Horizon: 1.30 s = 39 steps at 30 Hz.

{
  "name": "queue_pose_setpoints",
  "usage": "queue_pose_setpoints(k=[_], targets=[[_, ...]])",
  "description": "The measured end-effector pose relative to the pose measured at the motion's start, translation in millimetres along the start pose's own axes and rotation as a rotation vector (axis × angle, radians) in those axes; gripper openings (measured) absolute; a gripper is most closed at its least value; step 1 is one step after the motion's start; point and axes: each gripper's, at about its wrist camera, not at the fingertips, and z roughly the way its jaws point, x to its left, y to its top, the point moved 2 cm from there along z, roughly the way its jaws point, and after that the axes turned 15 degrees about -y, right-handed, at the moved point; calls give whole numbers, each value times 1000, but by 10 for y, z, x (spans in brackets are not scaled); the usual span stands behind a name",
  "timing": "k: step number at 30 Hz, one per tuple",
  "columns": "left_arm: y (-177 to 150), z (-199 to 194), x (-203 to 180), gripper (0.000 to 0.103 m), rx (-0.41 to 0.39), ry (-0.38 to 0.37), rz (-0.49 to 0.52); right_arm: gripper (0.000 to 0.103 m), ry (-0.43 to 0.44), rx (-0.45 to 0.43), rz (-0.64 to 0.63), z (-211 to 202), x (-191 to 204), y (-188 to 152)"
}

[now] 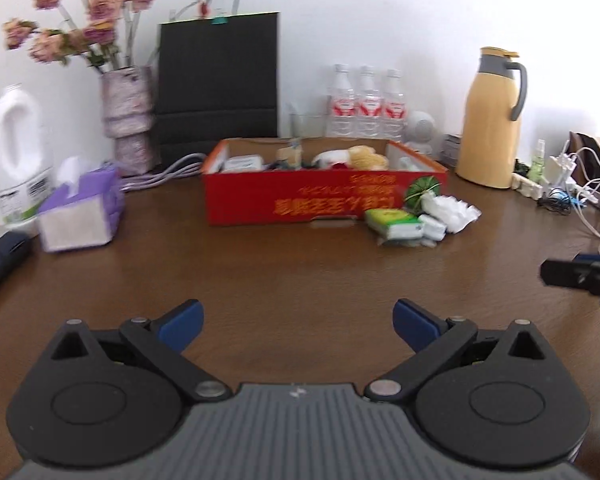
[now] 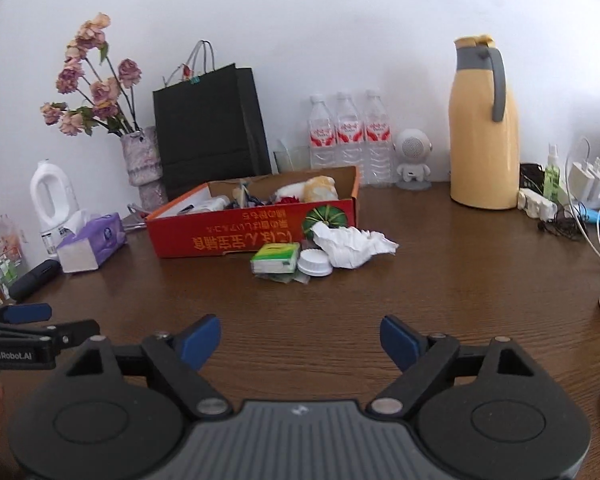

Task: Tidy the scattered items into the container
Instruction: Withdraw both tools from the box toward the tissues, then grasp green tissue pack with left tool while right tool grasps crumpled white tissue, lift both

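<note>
Dark wood-grain counter runs back to a plain white wall. Toward its rear sits a shallow red cardboard box, rectangular, printed with yellow lettering and already holding mixed small things. Touching its front right corner lie a crumpled white tissue, a green-and-white packet and a round white ribbed cap. A smooth yellow jug stands well apart on the right. Bare wood lies between the box and both tools. Left claw and right claw stand spread wide, nothing between their blue pads.
</note>
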Motion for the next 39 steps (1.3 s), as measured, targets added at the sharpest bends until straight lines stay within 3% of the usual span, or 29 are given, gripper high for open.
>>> queue_pose_setpoints(k=[4,8,10,13,14,16,17,18,19,20,21,24,26,28,29,31,32,37,39], targets=[[386,766,-227,103,47,1,106,69,-42,12,51,293,-95,207],[650,1429,-407,103,86,-95,139,66,-51,21,-7,520,-131,414],[708,1693,-455,97,124,-98,163,66,-49,23,-20,603,-151,491],[751,1911,-412,86,144,-133,142,66,-46,30,-37,746,-147,602],[745,1964,-369,78,165,-141,104,66,-44,35,-44,815,-135,637],[732,2005,-269,75,173,-181,21,66,-42,55,-53,981,-101,690],[732,2007,-231,68,177,-198,-11,66,-38,66,-54,1076,-80,707],[737,1996,-200,50,177,-208,-30,66,-32,78,-49,1175,-60,717],[751,1976,-178,43,172,-204,-40,66,-23,98,-43,1282,-40,722],[760,1951,-162,29,164,-198,-41,66,-19,118,-38,1389,-17,725],[765,1932,-144,21,158,-207,-42,66,-18,129,-35,1482,9,729],[766,1908,-88,15,158,-226,-64,65,-30,160,-37,1748,94,729],[770,1888,-72,14,151,-214,-59,63,-58,177,-39,1871,128,719],[775,1852,-51,14,146,-214,-67,41,-69,191,-21,1944,118,702],[782,1827,-46,16,142,-223,-75,13,-75,196,-12,1941,99,699],[798,1793,-72,42,142,-257,-73,15,-95,168,0,1837,60,710],[800,1789,-102,60,142,-266,-62,15,-94,145,12,1746,26,729],[748,1897,-225,62,183,-255,-26,15,-54,93,99,1333,-183,730],[715,1950,-254,56,199,-233,-21,16,-44,96,107,1228,-215,675]])
